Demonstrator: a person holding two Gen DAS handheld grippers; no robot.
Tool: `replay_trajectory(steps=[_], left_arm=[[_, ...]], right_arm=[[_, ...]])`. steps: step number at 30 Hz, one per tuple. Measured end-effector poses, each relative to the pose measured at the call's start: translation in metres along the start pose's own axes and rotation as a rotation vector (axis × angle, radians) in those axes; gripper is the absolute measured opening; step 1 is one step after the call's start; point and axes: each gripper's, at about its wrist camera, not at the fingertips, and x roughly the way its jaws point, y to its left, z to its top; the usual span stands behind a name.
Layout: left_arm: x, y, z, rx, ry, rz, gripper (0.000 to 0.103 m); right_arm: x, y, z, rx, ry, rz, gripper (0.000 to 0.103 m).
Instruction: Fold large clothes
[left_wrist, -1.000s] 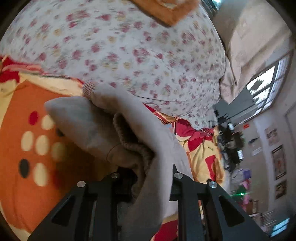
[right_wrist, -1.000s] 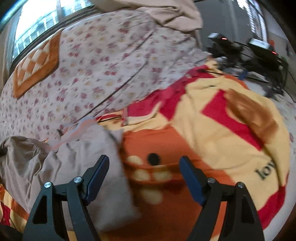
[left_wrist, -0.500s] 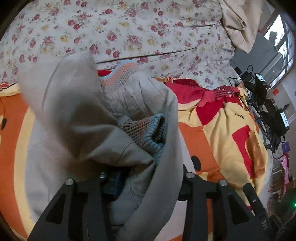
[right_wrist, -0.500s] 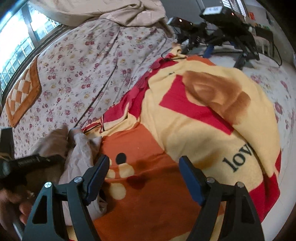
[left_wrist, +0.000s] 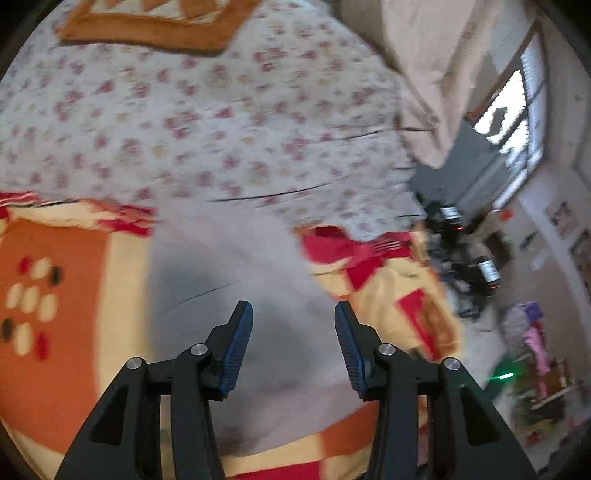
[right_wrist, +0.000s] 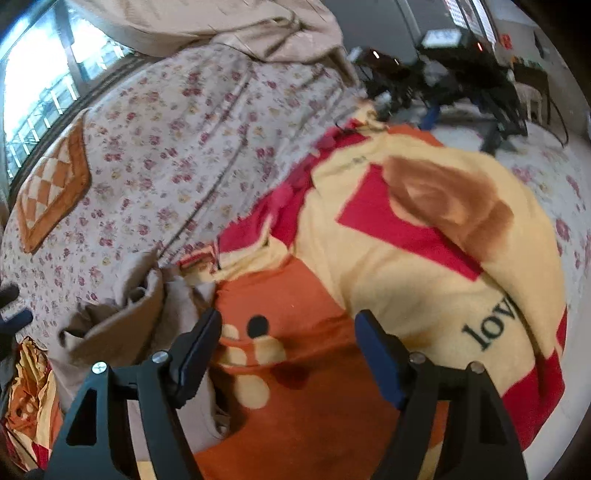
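A bed with a floral sheet (left_wrist: 229, 122) and an orange-yellow cartoon blanket (right_wrist: 424, 266); camera gear stands far right. The grey garment (left_wrist: 236, 266) lies on the blanket. The left gripper (left_wrist: 293, 349) hangs above it, jaws opening, empty. The right gripper (right_wrist: 288, 354) tilts down, jaws closing, empty.

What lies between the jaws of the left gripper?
Nothing is held there. In the left wrist view the left gripper has its jaws opening, apart over the grey garment, which lies on the blanket.
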Motion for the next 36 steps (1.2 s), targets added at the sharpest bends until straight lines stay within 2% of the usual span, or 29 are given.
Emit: replay_trajectory(steps=[2, 4, 6, 8, 10, 12, 13, 16, 18, 19, 20, 22, 24, 25, 26, 28, 29, 32, 36], left_arm=[[0.012, 0.018, -0.01, -0.034, 0.052, 0.011, 0.033], [0.031, 0.028, -0.026, -0.038, 0.125, -0.021, 0.031], [0.037, 0.034, -0.043, -0.011, 0.142, -0.034, 0.031], [0.042, 0.039, -0.06, 0.003, 0.167, -0.067, 0.031], [0.045, 0.042, -0.078, 0.042, 0.193, -0.097, 0.03], [0.046, 0.032, -0.091, 0.11, 0.195, -0.123, 0.03], [0.047, 0.026, -0.095, 0.133, 0.201, -0.148, 0.03], [0.049, 0.016, -0.104, 0.181, 0.217, -0.177, 0.03], [0.051, 0.017, -0.105, 0.189, 0.218, -0.183, 0.03], [0.051, 0.019, -0.102, 0.173, 0.219, -0.197, 0.03], [0.049, 0.022, -0.1, 0.158, 0.219, -0.211, 0.03], [0.041, 0.029, -0.095, 0.124, 0.19, -0.216, 0.03], [0.027, 0.035, -0.088, 0.1, 0.133, -0.216, 0.03], [0.02, 0.038, -0.083, 0.095, 0.09, -0.197, 0.031], [0.015, 0.04, -0.081, 0.092, 0.058, -0.175, 0.031], [0.015, 0.05, -0.076, 0.06, 0.029, -0.089, 0.03], [0.022, 0.054, -0.075, 0.044, 0.054, -0.055, 0.03], [0.056, 0.061, -0.092, 0.039, 0.206, 0.011, 0.024], [0.067, 0.052, -0.106, 0.081, 0.225, 0.046, 0.024]], right_arm=[[-0.009, 0.009, 0.0, -0.026, -0.043, 0.019, 0.074], [-0.018, 0.023, 0.001, -0.083, -0.1, 0.044, 0.071], [-0.024, 0.037, 0.001, -0.118, -0.138, 0.076, 0.067], [-0.028, 0.052, -0.001, -0.153, -0.158, 0.117, 0.052], [-0.035, 0.07, -0.004, -0.218, -0.195, 0.137, 0.041], [-0.044, 0.096, -0.01, -0.313, -0.239, 0.185, 0.04], [-0.043, 0.111, -0.013, -0.363, -0.229, 0.226, 0.04], [-0.029, 0.153, -0.026, -0.489, -0.137, 0.313, 0.038], [-0.008, 0.177, -0.034, -0.563, -0.027, 0.336, 0.037], [0.009, 0.186, -0.04, -0.592, 0.049, 0.33, 0.029], [0.018, 0.187, -0.043, -0.602, 0.078, 0.313, 0.023], [0.048, 0.171, -0.049, -0.589, 0.176, 0.155, 0.016], [0.066, 0.146, -0.053, -0.538, 0.272, 0.049, 0.015], [0.078, 0.127, -0.058, -0.494, 0.36, 0.036, 0.015], [0.081, 0.12, -0.059, -0.471, 0.39, 0.048, 0.015], [0.077, 0.112, -0.06, -0.464, 0.385, 0.076, 0.015], [0.074, 0.111, -0.062, -0.472, 0.382, 0.078, 0.015], [0.071, 0.107, -0.068, -0.474, 0.381, 0.071, 0.017], [0.075, 0.106, -0.069, -0.485, 0.408, 0.056, 0.017]])
